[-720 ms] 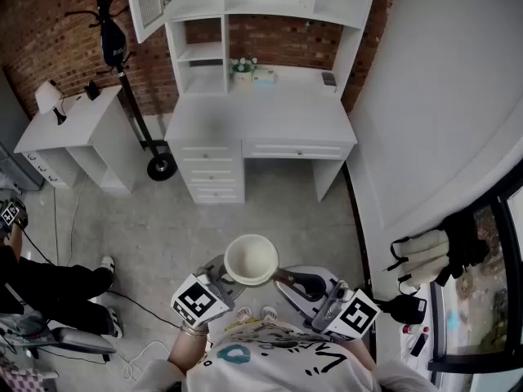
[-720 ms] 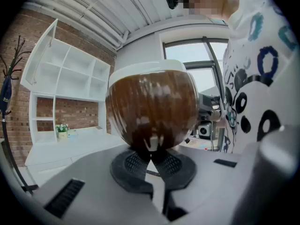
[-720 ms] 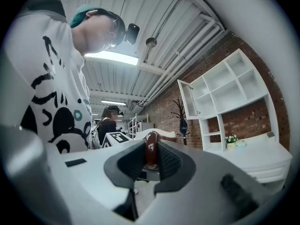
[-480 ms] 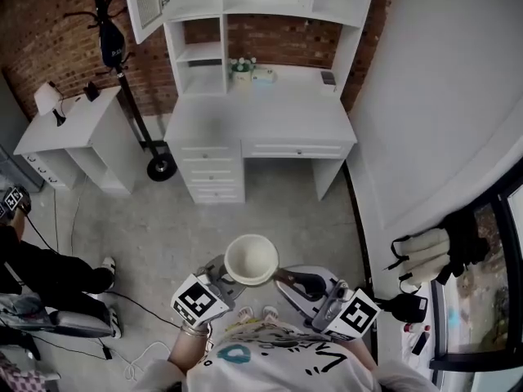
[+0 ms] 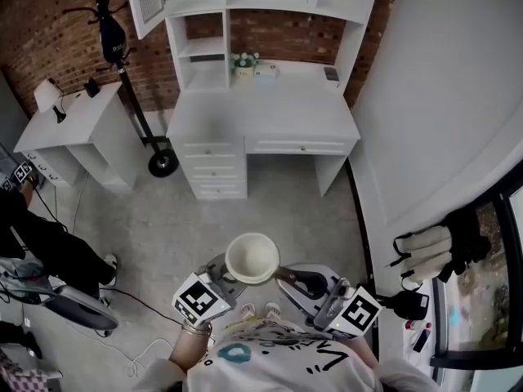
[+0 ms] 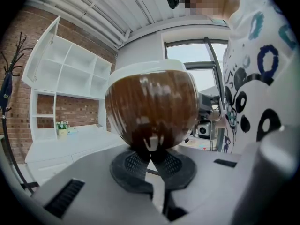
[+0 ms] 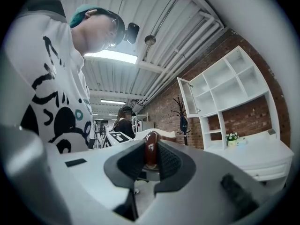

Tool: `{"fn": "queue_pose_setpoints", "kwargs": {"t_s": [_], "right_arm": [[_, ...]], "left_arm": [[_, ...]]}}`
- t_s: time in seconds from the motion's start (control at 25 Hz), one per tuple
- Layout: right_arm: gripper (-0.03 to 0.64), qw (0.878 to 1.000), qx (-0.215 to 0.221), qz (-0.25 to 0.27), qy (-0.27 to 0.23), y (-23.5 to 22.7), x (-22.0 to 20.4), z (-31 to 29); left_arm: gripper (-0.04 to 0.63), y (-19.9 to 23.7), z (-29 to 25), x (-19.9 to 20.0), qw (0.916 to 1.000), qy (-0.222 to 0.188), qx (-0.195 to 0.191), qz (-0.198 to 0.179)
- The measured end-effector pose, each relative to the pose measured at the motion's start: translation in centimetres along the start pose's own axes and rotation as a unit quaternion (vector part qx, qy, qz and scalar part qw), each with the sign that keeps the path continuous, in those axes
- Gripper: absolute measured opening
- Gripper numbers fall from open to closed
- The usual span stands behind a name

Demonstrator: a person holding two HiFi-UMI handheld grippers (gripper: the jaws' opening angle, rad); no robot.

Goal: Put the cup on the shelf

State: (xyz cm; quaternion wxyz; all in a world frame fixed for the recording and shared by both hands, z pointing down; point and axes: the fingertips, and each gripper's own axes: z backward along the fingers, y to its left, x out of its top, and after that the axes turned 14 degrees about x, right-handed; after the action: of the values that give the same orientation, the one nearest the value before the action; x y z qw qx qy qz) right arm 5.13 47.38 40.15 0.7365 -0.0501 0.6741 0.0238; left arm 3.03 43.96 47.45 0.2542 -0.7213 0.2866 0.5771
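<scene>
Brown-glazed outside and white within, the cup (image 6: 151, 108) is carried upright, mouth up, close to the person's body and above the floor (image 5: 270, 211), well apart from the furniture. The left tongs (image 6: 151, 157) are closed almost fully, their ribbed pads pinching the narrow foot beneath the bowl of the cup. The right tongs (image 7: 151, 159) are closed on a thin brown part that stands edge-on between the pads, apparently the handle, with the pale rim just visible behind. In the head view, both tongs meet under the cup from either side. Ahead stands a white tabletop (image 5: 261, 113) with drawers, bearing a small potted plant (image 5: 243, 64) at its back. Above it rises the white shelf (image 5: 204, 51) unit, with open compartments against a brick wall (image 5: 49, 31). A second person (image 5: 41, 243) is partly visible at the left edge. Judged stage: transport, with the approach to the shelf not yet made. Risks: each hold takes only a small part of a rounded, glossy vessel, so the cup may pivot or slip if the two tongs drift apart or turn unequally on the way. The rim may strike a compartment's edge or upright on entry. Releasing one side before the foot rests flat could tip the cup.
</scene>
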Motion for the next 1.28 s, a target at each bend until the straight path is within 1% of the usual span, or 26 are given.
{"fn": "queue_pose_setpoints", "kwargs": {"t_s": [0.16,0.4,0.6,0.8,0.96,1.28], "right_arm": [[0.058,1.0,0.001,-0.009,0.0,-0.5,-0.1,-1.1],[0.058,1.0,0.0,-0.005,-0.002,-0.8,-0.2,-3.1],[0.058,1.0,-0.006,-0.01,-0.005,-1.4,-0.9,-4.6],[0.058,1.0,-0.005,-0.011,0.001,-2.4,-1.4,-5.5],[0.058,1.0,-0.005,-0.015,-0.002,-4.2,-1.4,-6.0],[0.058,1.0,0.01,-0.013,-0.008,-9.7,-1.0,-6.6]], "left_arm": [[0.015,1.1,0.5,-0.1,1.0,0.0,-0.001,0.0],[0.015,2.8,1.3,-0.3,1.0,-0.004,-0.002,-0.005],[0.015,4.5,1.8,-1.1,0.9999,0.004,-0.003,-0.014],[0.015,5.6,1.5,-1.6,1.0,0.001,-0.005,-0.001],[0.015,7.2,0.5,-1.5,1.0,0.002,-0.003,-0.001],[0.015,11.2,-3.2,-0.6,0.9999,0.002,0.01,-0.004]]}}
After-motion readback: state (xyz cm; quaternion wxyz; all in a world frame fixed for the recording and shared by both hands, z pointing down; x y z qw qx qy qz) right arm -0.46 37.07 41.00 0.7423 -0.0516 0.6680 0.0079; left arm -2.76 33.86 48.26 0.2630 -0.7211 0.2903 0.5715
